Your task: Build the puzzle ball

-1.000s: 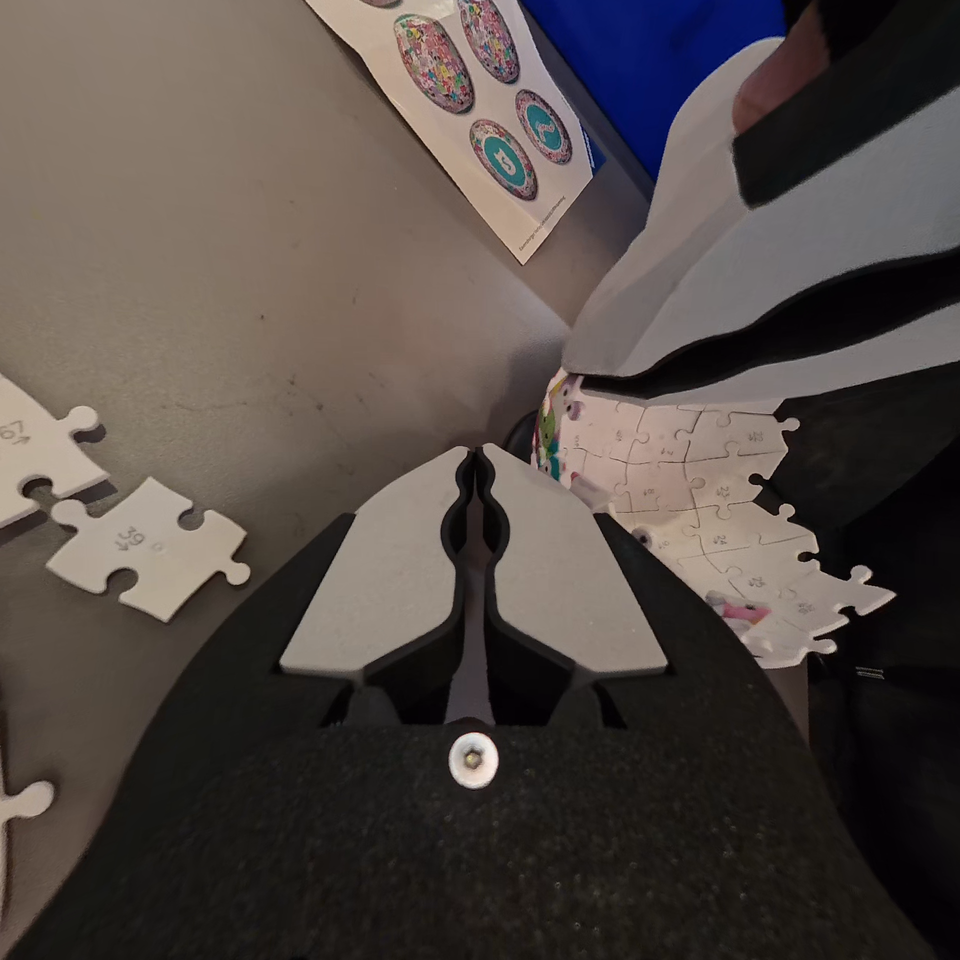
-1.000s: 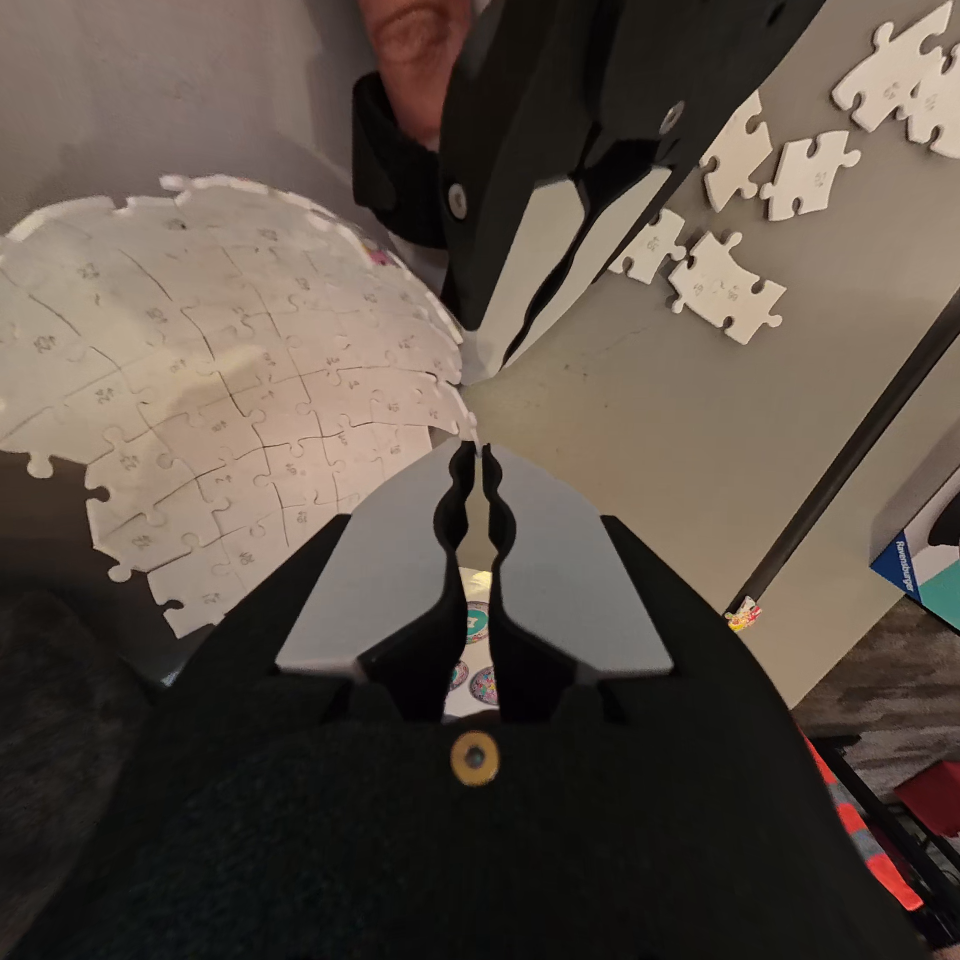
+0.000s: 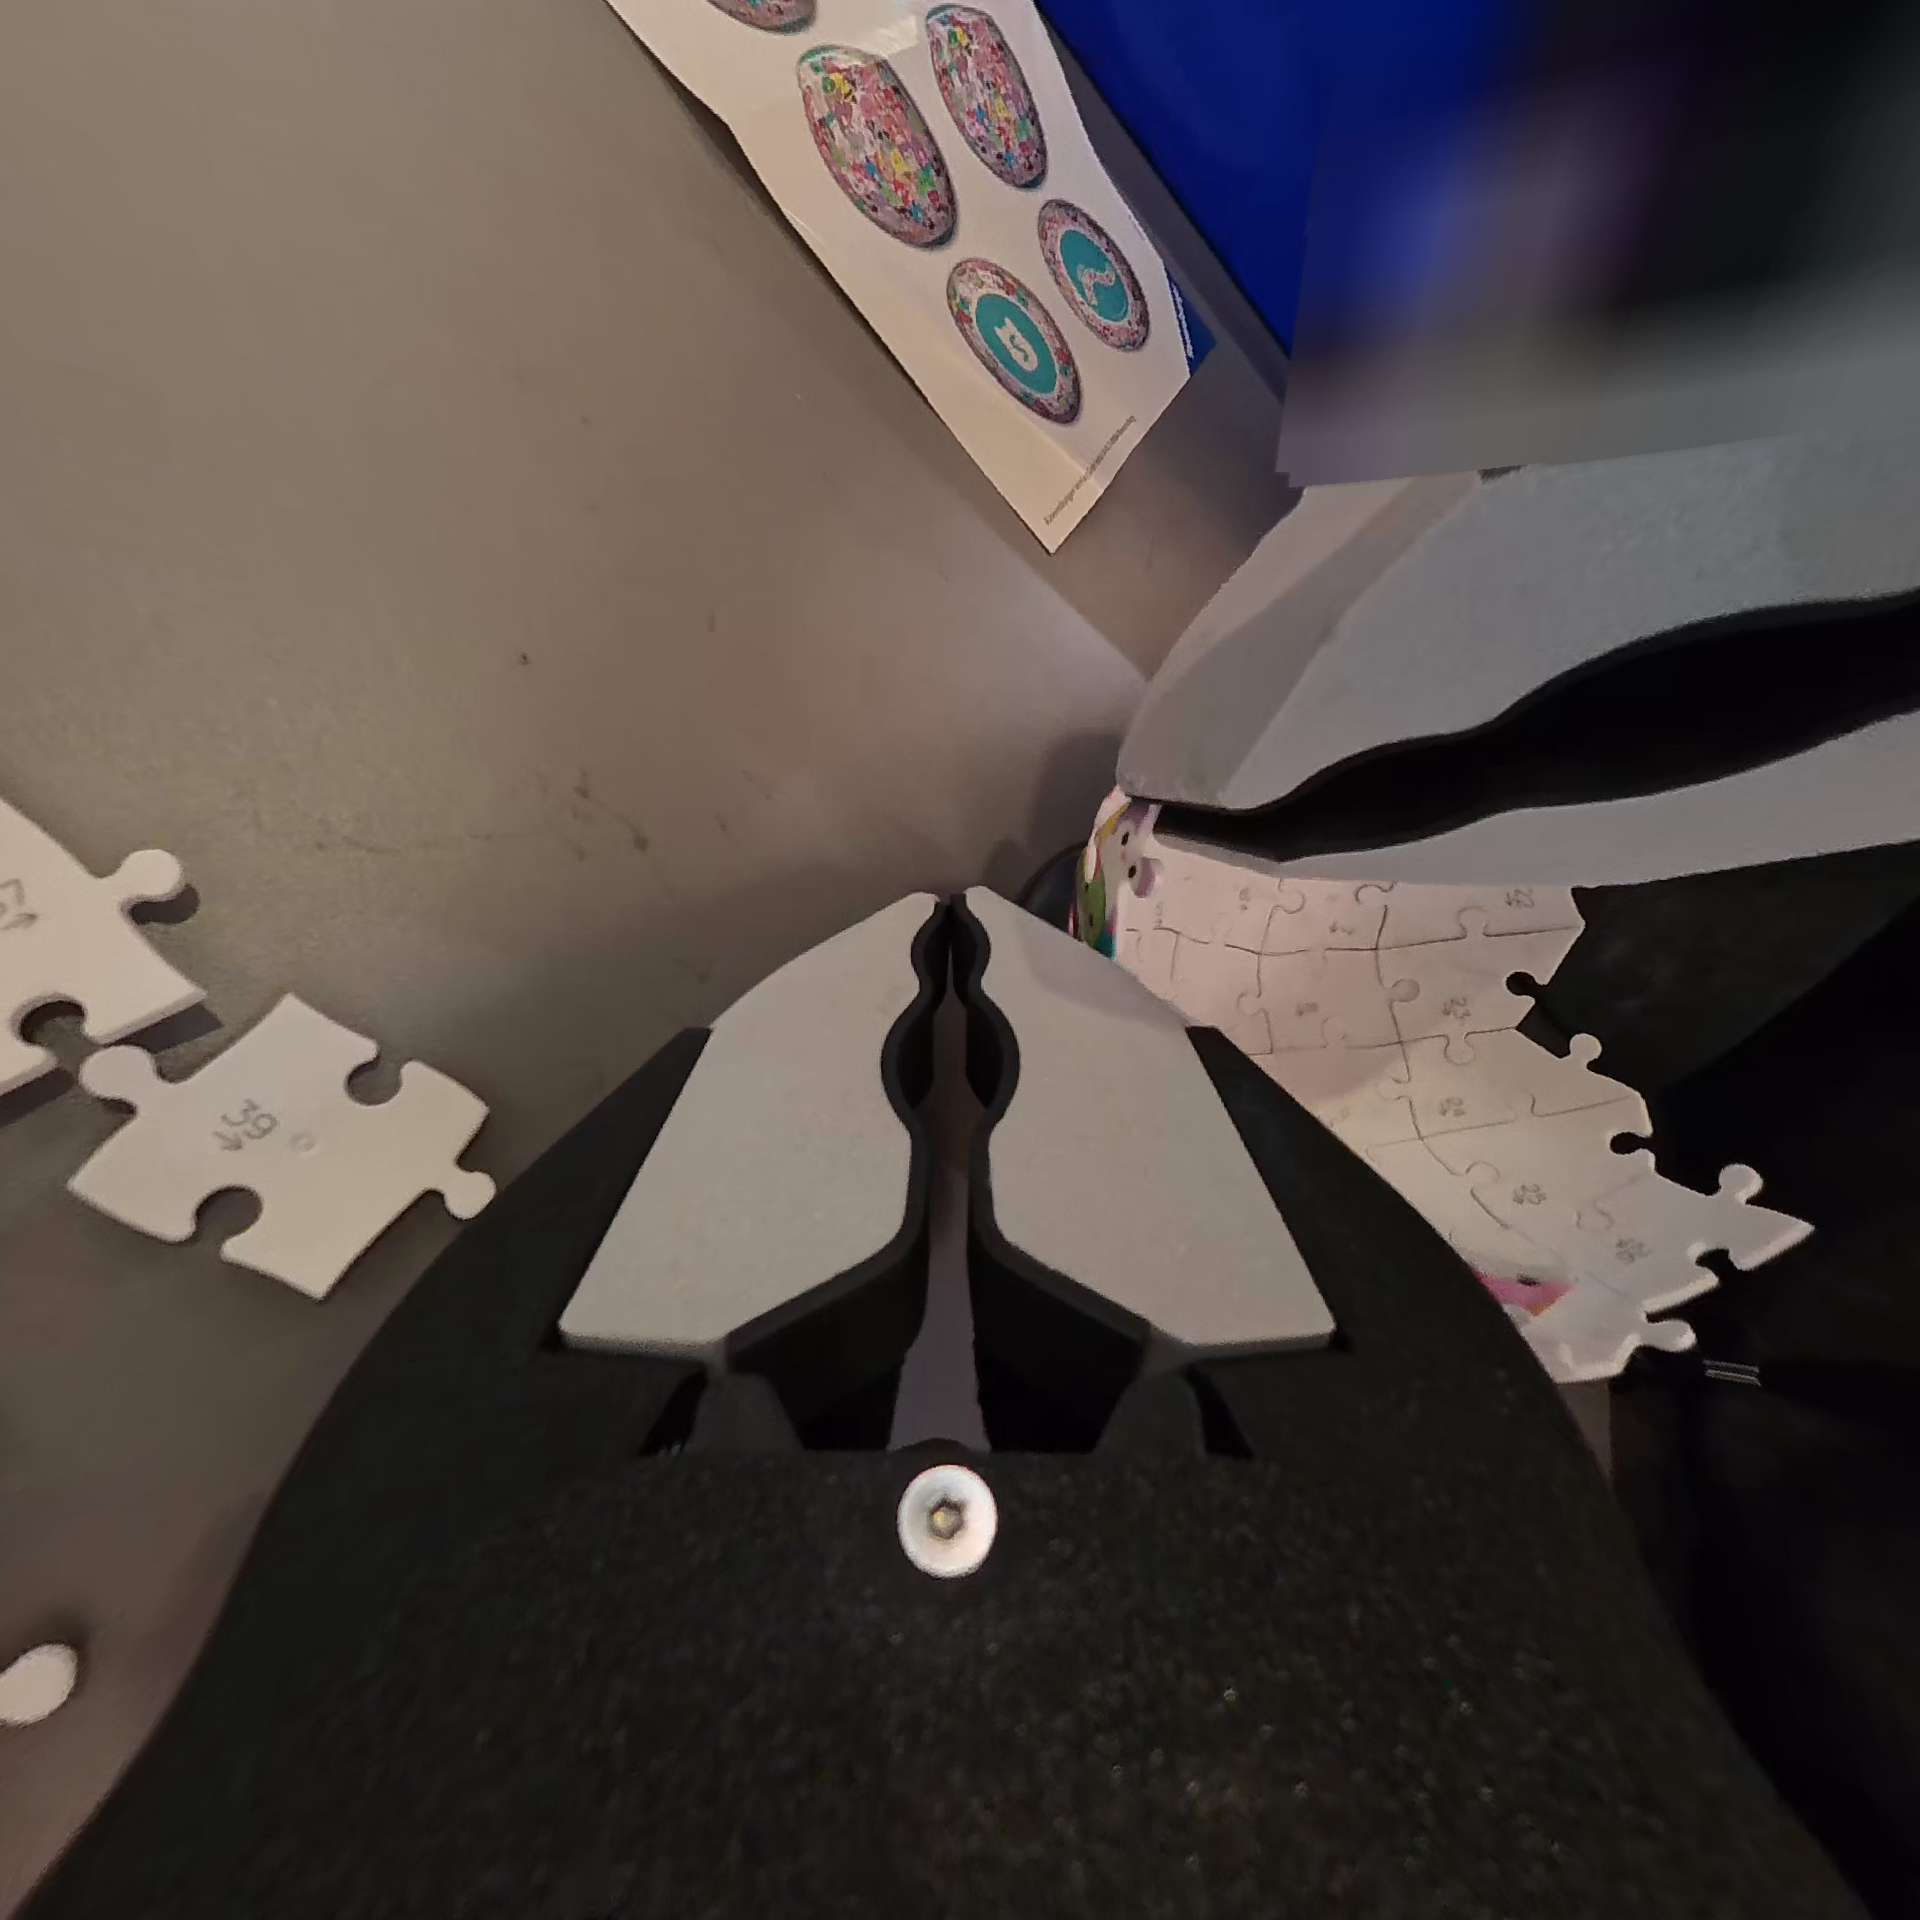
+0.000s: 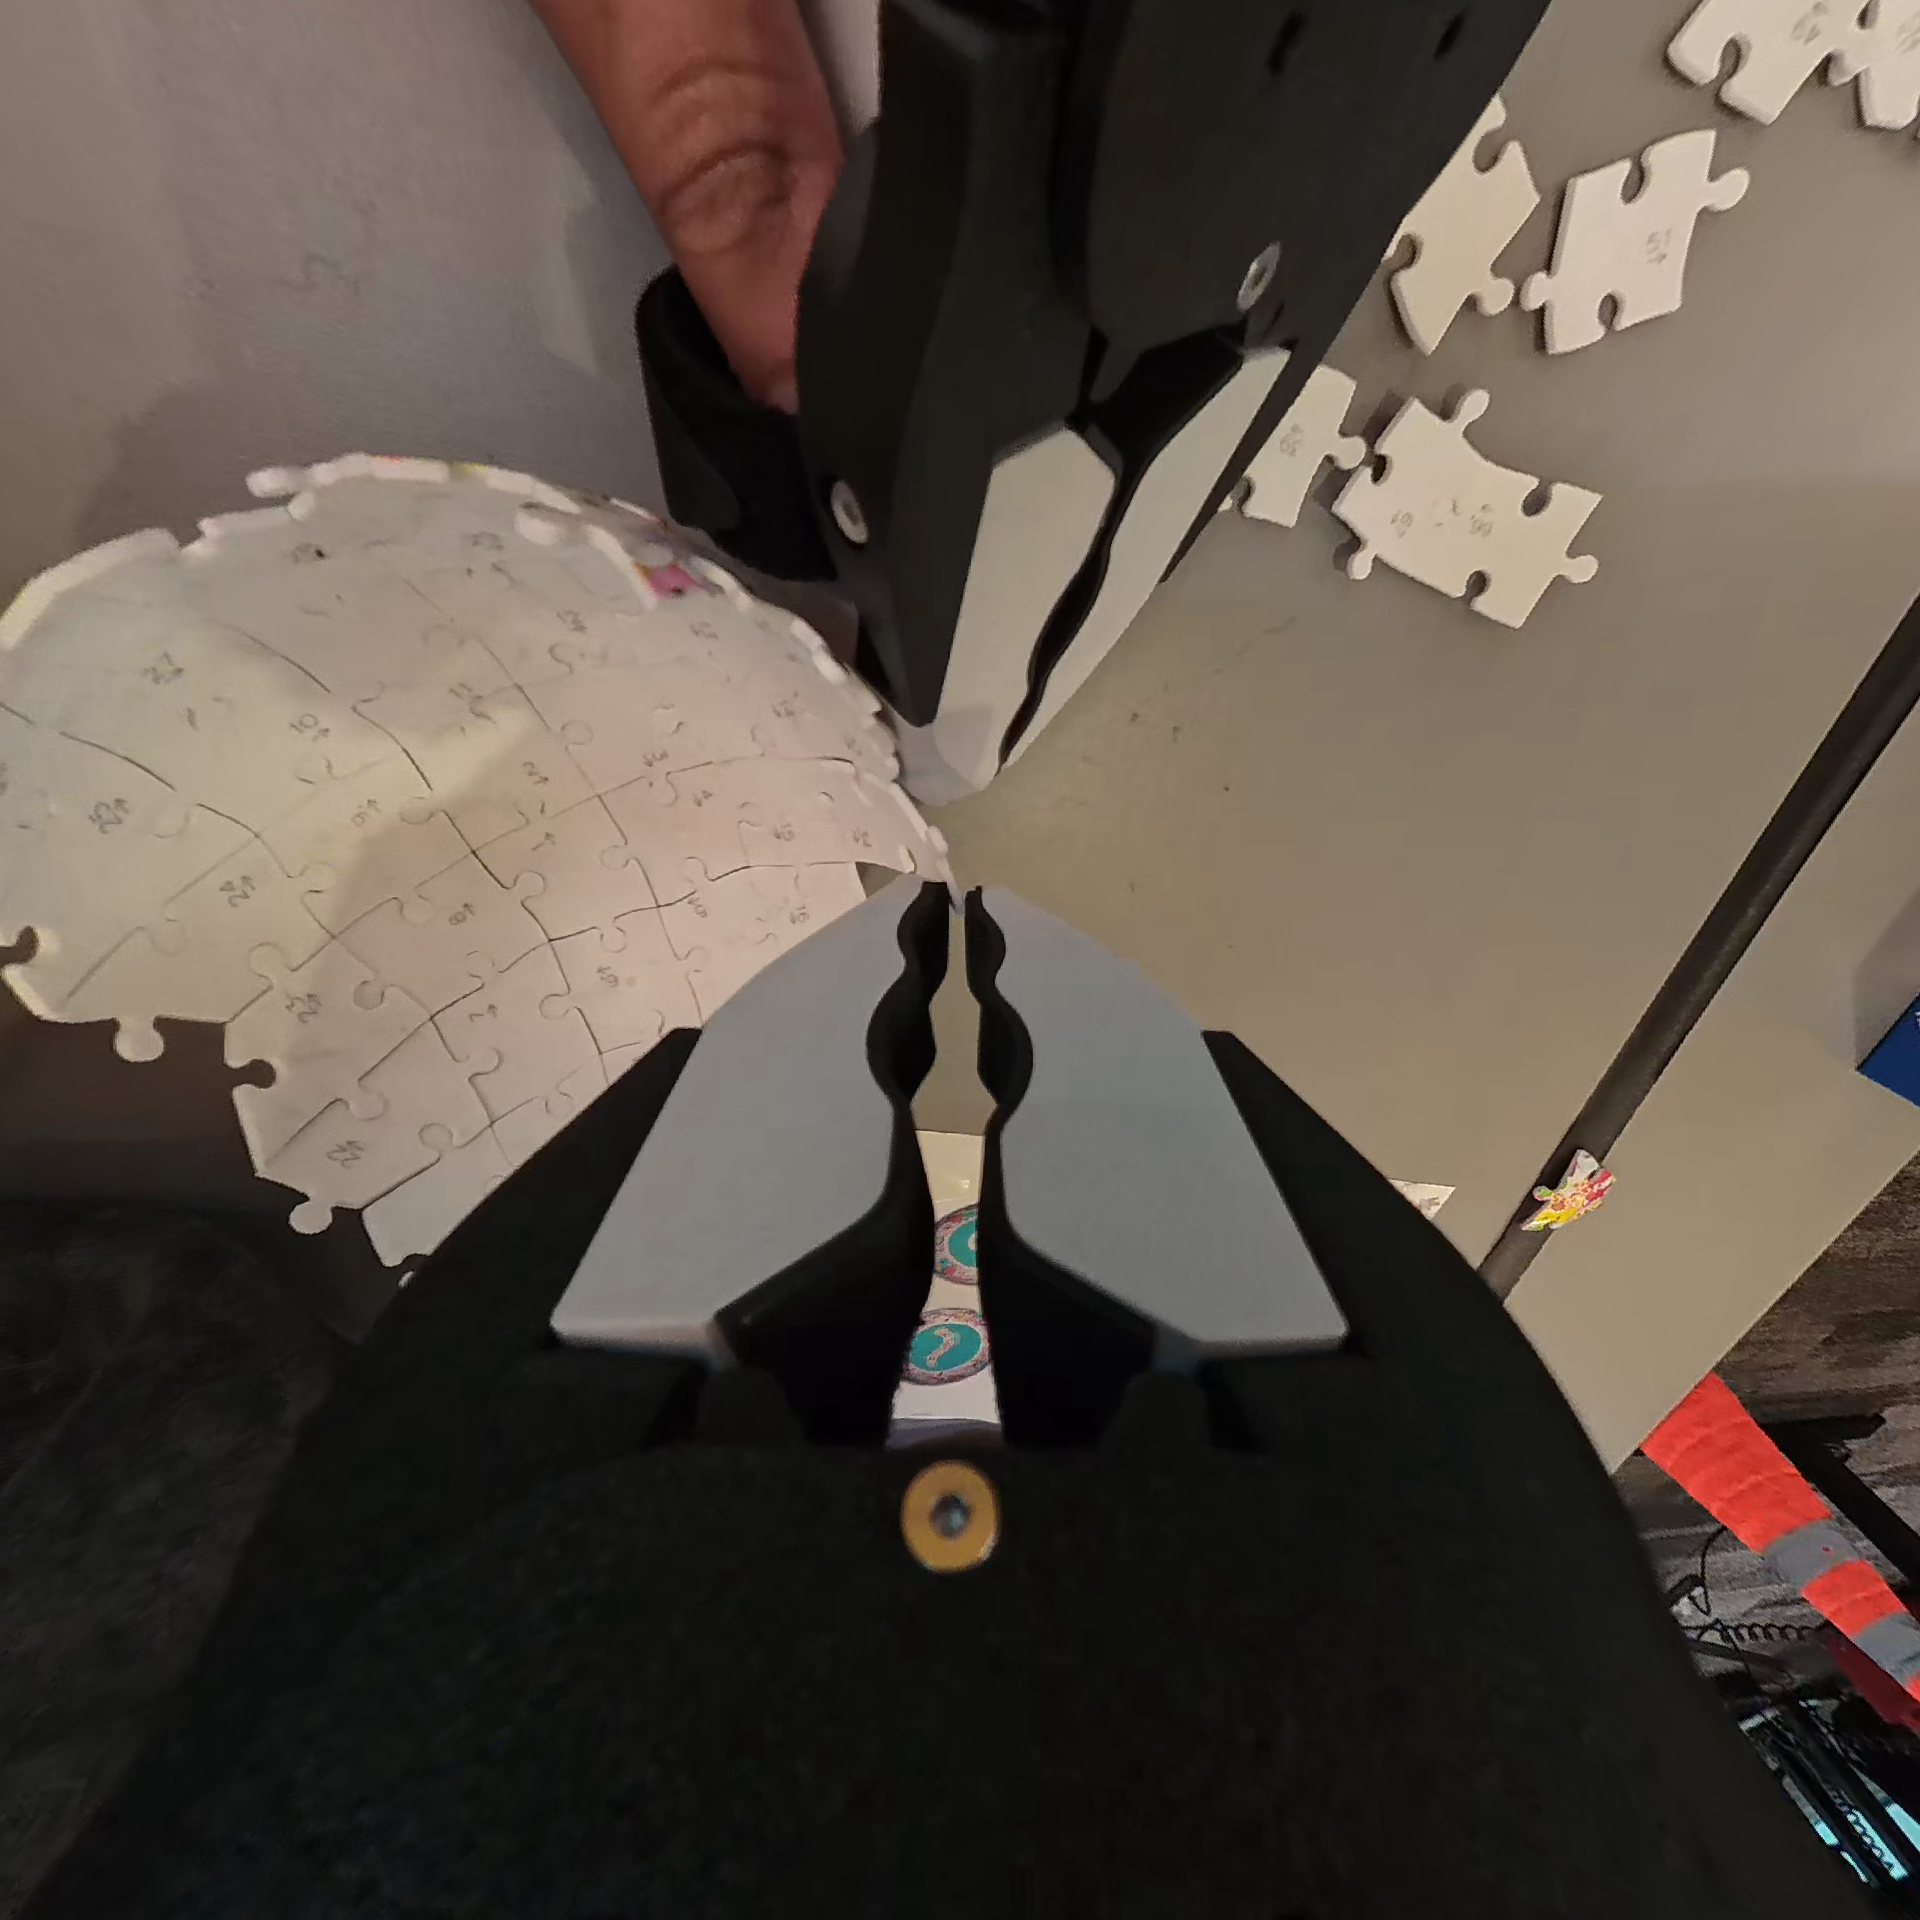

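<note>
A partly built puzzle ball (image 4: 416, 852), a curved shell of joined white pieces with small printed marks on their inner faces, sits at the near edge of a grey table (image 3: 416, 520), its ragged knobbed rim turned toward the cameras and a sliver of its colourful outer print showing along one edge. In the right wrist view the shell fills the left side, and the right gripper (image 4: 958, 902) has its grey fingertips drawn almost together right at the shell's nearest edge; whether a thin piece edge is pinched between them cannot be told. The left gripper (image 3: 952, 909) has its jaws pressed fully together with nothing between them, its tips resting close beside the same edge of the shell, which lies to its right in the left wrist view (image 3: 1455, 1060). In the right wrist view, that left gripper comes down from above with a person's hand (image 4: 717, 177) behind it, and the tips of the two tools nearly meet at the rim of the shell. Loose white puzzle pieces lie flat on the table farther out: one single piece (image 3: 281, 1148) just left of the left gripper, another (image 3: 73, 935) beside it, and a scattered group (image 4: 1475, 509) toward the far side. A printed instruction sheet (image 3: 935, 239) with pictures of coloured ovals lies on the table beyond the ball, next to a blue box (image 3: 1174, 125). A dark strip (image 4: 1714, 935) runs along the table's far edge.
</note>
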A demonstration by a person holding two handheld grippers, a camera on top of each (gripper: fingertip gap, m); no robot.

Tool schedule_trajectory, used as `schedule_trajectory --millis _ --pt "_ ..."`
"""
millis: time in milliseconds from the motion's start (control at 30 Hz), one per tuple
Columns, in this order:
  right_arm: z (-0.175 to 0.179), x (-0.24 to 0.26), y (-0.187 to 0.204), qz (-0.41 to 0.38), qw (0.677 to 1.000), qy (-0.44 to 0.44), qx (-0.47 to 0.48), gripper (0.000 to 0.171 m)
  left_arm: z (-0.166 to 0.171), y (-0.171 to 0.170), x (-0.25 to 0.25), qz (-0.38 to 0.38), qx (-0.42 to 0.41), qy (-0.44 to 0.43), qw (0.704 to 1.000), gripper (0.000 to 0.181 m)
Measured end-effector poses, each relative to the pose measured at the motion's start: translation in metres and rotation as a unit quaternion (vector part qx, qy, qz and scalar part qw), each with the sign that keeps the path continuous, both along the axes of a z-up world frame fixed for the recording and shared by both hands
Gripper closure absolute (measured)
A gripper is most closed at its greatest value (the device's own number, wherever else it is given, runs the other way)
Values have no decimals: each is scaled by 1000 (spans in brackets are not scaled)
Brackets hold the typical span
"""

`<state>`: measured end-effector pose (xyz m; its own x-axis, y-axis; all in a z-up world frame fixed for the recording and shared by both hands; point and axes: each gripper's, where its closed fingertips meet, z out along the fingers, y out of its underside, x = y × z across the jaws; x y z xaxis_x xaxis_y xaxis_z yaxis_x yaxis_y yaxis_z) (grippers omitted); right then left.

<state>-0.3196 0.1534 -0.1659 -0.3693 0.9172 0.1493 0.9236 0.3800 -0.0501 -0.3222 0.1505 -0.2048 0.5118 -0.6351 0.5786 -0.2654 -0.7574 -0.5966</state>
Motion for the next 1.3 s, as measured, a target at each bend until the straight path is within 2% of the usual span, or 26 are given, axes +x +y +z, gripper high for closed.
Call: schedule_trajectory --millis 633,867,967,1033,1100,1300 --pt "-1 2 -1 16 1000 4 0 166 0 1 2 0 5 6 1000 181" --pt "17 -1 -4 30 999 38 21 160 0 2 2 0 4 5 1000 181" --pt "30 -2 -17 96 990 97 36 171 0 2 2 1 4 5 1000 181" --pt "27 -1 -30 186 972 133 57 171 -1 2 2 1 3 6 1000 181" --pt "19 0 -37 233 958 150 71 171 -1 2 2 1 3 7 1000 181" --pt "-13 5 -38 214 972 99 22 171 -1 2 2 2 3 9 1000 181"
